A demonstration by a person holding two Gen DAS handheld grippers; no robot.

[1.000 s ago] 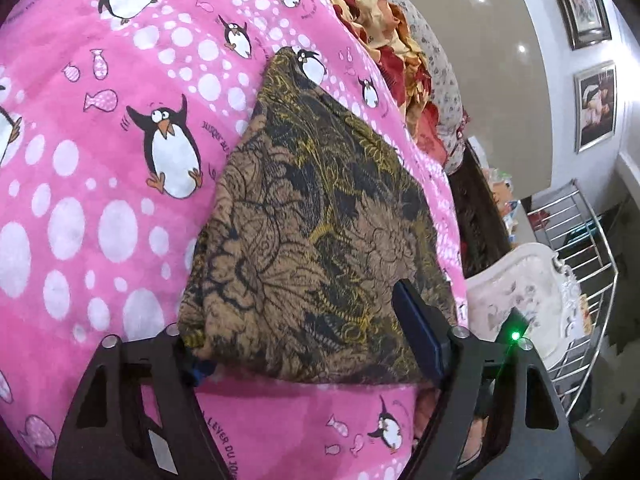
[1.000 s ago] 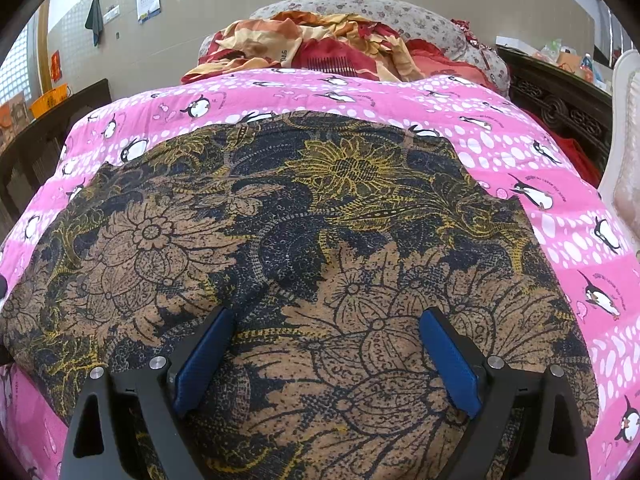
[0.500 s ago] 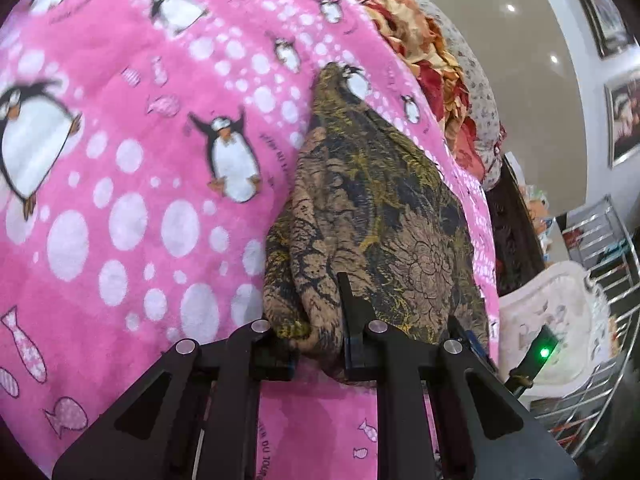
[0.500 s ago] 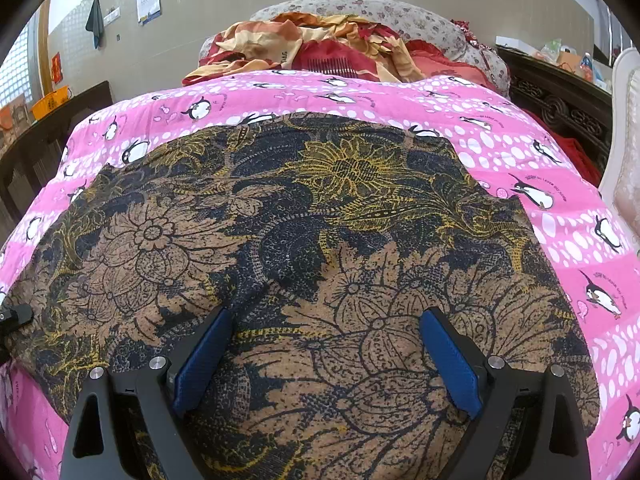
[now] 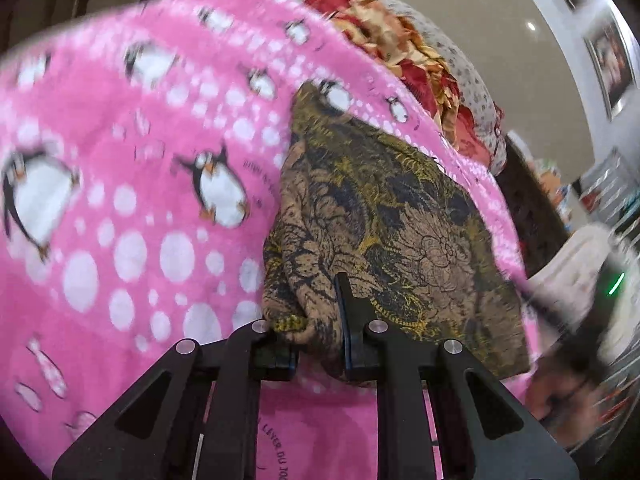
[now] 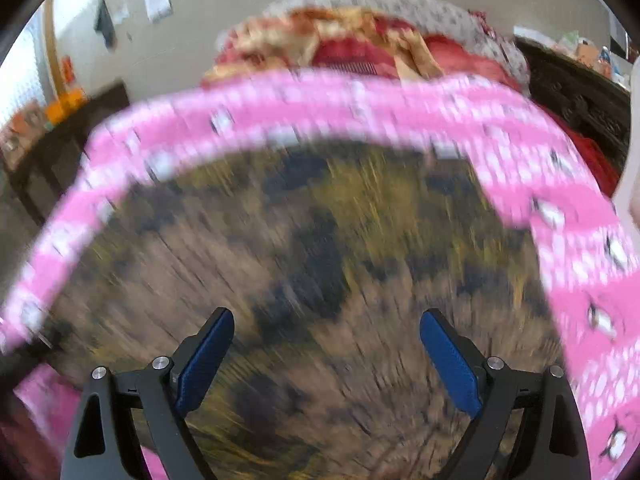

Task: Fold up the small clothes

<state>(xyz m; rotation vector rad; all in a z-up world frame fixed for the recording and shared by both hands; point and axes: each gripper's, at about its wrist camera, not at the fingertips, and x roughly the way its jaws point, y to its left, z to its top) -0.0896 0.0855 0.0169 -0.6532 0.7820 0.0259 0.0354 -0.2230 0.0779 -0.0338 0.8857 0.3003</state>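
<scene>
Floral cloth (image 5: 400,224), brown and black, lies on a pink penguin blanket (image 5: 120,200) ahead of the left gripper (image 5: 316,344), whose jaws have just been closing and now pinch its near corner, bunched between them. Right wrist view, blurred: the right gripper (image 6: 326,354) hangs spread wide over the same cloth, gripping nothing. Fabric looks soft, light and limp; corners and hems seem the best holds.

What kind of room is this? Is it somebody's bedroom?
Probably a bedroom at home. A pink penguin blanket covers what looks like a bed, bedding is piled at its far end, and framed pictures hang on the wall.
</scene>
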